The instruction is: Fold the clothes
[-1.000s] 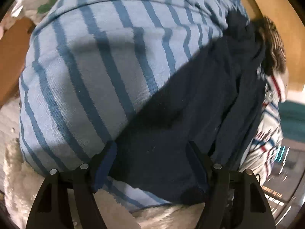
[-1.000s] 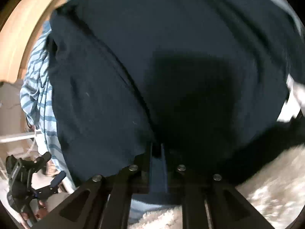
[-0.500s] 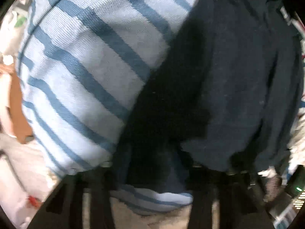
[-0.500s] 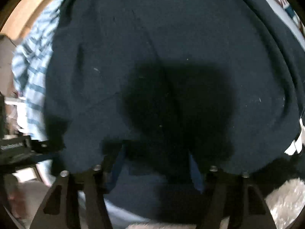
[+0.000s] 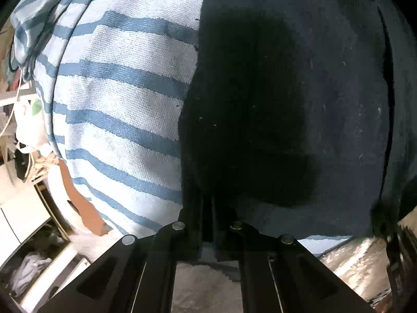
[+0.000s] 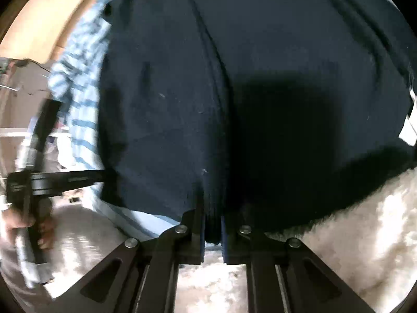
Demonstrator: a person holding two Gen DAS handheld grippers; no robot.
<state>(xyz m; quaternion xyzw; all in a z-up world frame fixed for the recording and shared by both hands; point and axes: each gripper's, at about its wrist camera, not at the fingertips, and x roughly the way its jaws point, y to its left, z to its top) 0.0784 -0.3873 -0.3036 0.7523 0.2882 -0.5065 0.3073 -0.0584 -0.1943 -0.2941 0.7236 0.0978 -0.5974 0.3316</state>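
A dark navy garment (image 5: 325,104) lies on top of a blue-and-white striped garment (image 5: 125,91), both on a fluffy white cover (image 5: 351,260). My left gripper (image 5: 211,203) points steeply down at the navy garment's left edge, its jaws shut with dark cloth pinched between them. In the right wrist view the navy garment (image 6: 161,104) fills the frame, and the striped garment (image 6: 78,99) shows at its left. My right gripper (image 6: 212,224) is closing its jaws on a bunched fold of the navy cloth at the near hem, with the pads pressing on it.
A person's hand (image 6: 26,221) holds the left gripper's handle at the left of the right wrist view. A wooden board (image 6: 39,13) runs along the top left. White shelves with clutter (image 5: 26,234) stand beyond the cover's edge. A white tag (image 6: 409,127) sticks out at the right.
The left gripper's wide jaws came down, rolled and shut on the navy garment's left edge. The right gripper's jaws opened, shifted along the hem, then shut on a fold of navy cloth.
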